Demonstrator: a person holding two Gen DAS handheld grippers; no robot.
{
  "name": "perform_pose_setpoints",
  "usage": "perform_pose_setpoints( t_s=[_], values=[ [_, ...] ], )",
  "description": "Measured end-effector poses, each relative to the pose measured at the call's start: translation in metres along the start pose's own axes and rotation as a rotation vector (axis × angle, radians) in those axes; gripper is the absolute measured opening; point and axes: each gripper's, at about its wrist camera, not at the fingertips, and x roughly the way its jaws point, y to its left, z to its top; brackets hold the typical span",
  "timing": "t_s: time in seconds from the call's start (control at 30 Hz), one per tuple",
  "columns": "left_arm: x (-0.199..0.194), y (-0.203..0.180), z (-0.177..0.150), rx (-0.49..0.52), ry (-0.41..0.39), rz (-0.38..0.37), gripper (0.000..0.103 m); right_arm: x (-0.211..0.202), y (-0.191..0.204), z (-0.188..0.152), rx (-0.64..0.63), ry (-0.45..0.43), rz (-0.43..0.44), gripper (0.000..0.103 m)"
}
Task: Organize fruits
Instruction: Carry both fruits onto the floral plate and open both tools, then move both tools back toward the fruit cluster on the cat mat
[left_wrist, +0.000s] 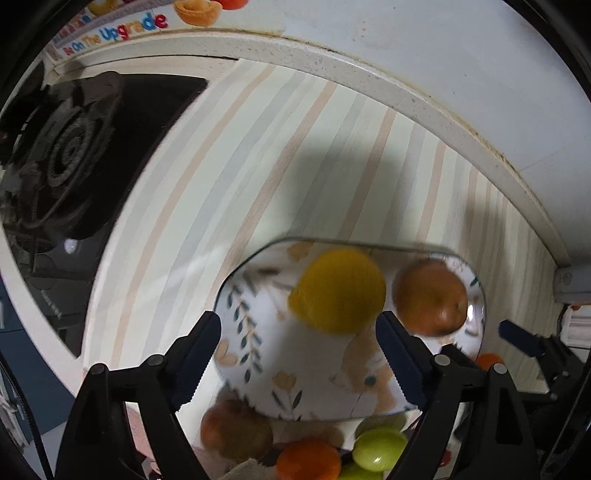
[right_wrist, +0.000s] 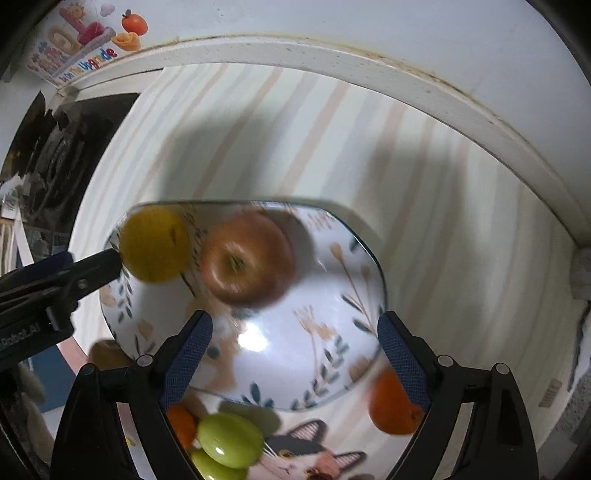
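Observation:
A white plate (left_wrist: 314, 369) with leaf and flower print lies on the striped mat. On it rest a yellow lemon (left_wrist: 338, 291) and a red apple (left_wrist: 430, 299). My left gripper (left_wrist: 299, 354) hangs open over the plate, the lemon just beyond its tips and untouched. In the right wrist view my right gripper (right_wrist: 295, 350) is open above the same plate (right_wrist: 325, 295), with the apple (right_wrist: 247, 258) and lemon (right_wrist: 155, 243) ahead of it. A finger (right_wrist: 99, 264) of the left gripper sits beside the lemon.
Near the plate's front edge lie green fruits (right_wrist: 231, 439), an orange (right_wrist: 393, 402), another orange (right_wrist: 181, 424) and a brownish fruit (left_wrist: 236, 430), partly on a cat-print surface (right_wrist: 314, 454). A black stove burner (left_wrist: 74, 155) is at the left. A white ledge (left_wrist: 406, 96) and wall close the back.

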Motion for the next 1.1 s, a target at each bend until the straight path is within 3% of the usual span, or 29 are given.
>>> perform_pose_setpoints(
  t_s=[0.13,0.33,1.1],
  values=[
    [-0.014,-0.003,-0.026,0.013,-0.046,0.062,0.086,-0.013,-0.006,-0.022,-0.002,-0.014,-0.016,0.093],
    [-0.036,-0.003,-0.054,0.013,-0.097,0.085,0.086,-0.039,-0.01,-0.052,-0.015,-0.053,-0.012,0.093],
    [-0.142,-0.022,-0.153,0.012,-0.254,0.018,0.086,-0.163,-0.015,-0.148,-0.062,-0.225,0.066,0.093]
  ],
)
